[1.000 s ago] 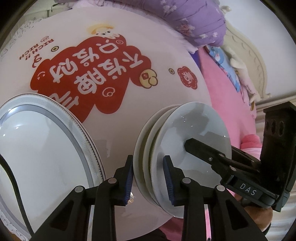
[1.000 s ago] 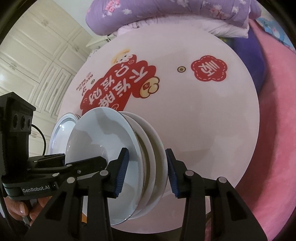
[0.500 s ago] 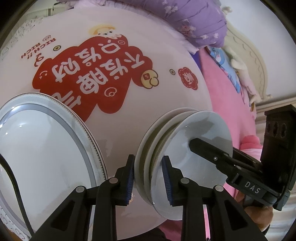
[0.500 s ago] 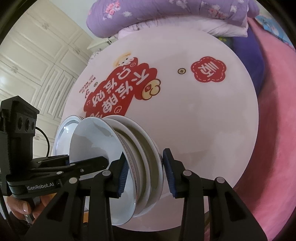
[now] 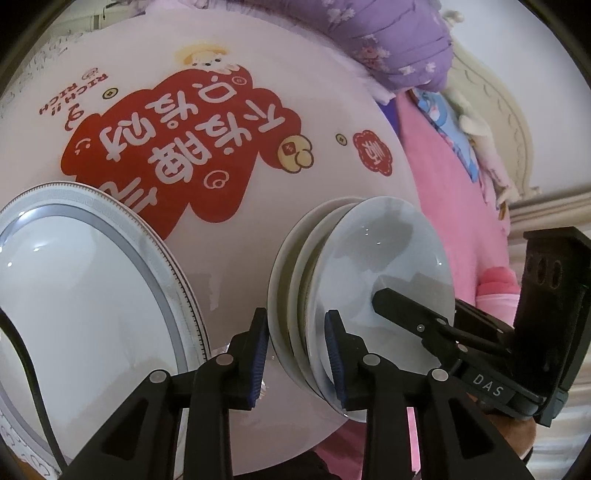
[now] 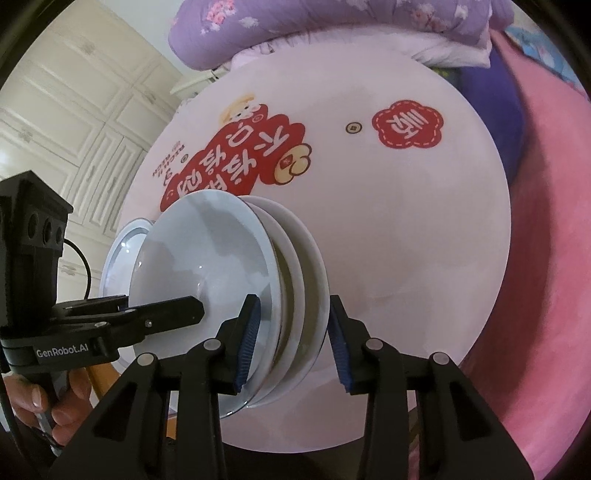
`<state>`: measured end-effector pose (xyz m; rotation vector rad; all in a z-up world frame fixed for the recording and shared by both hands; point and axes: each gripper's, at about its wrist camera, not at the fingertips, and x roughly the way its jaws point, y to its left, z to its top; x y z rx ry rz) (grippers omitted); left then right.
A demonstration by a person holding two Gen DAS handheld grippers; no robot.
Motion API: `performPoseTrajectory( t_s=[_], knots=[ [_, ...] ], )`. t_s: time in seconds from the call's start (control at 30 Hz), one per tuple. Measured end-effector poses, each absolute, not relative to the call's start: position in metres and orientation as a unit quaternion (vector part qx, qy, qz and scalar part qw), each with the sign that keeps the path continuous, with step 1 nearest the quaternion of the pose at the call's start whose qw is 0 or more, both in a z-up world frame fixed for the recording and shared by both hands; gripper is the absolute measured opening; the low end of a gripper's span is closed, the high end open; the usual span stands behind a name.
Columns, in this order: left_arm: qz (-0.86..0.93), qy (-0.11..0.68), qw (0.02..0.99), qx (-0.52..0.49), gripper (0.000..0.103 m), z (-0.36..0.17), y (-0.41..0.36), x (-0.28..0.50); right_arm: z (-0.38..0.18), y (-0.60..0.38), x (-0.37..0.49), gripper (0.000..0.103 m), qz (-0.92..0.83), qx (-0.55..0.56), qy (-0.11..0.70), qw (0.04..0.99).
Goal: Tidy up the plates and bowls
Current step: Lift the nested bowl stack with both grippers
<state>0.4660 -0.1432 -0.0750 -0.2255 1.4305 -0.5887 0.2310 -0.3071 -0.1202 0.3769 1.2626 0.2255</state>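
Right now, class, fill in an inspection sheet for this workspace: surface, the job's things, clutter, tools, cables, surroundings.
Surface: round pink table with red printed characters.
Job's things: stack of three white bowls, tipped on edge; large grey-rimmed plate lying beside it.
Clutter: nothing seen.
Tools: left tool straddles the stack's rims; right tool straddles them from the opposite side; whether either grips cannot be told.
Cables: black cable crossing the plate.
Surroundings: purple quilt, pink bedding, white wardrobe doors.
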Motion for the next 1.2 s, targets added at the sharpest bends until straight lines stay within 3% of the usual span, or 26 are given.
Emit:
performPoseTrajectory(
  t_s=[0.93,1.1,1.2],
  knots=[
    [-0.256,0.648,0.706,-0.124,0.022,-0.073,-0.133,0.465,-0.115,-0.311,0.235,0.033,0.097,0.193,0.583,0.783],
    [-0.256,0.656,0.7,-0.121,0.04,-0.075,-0.136,0.464,-0.121,-0.318,0.233,0.043,0.086,0.2,0.586,0.78],
    [-0.259,0.657,0.696,-0.129,0.038,-0.078,-0.138,0.464,-0.121,-0.316,0.233,0.035,0.098,0.197,0.581,0.784]
  ],
)
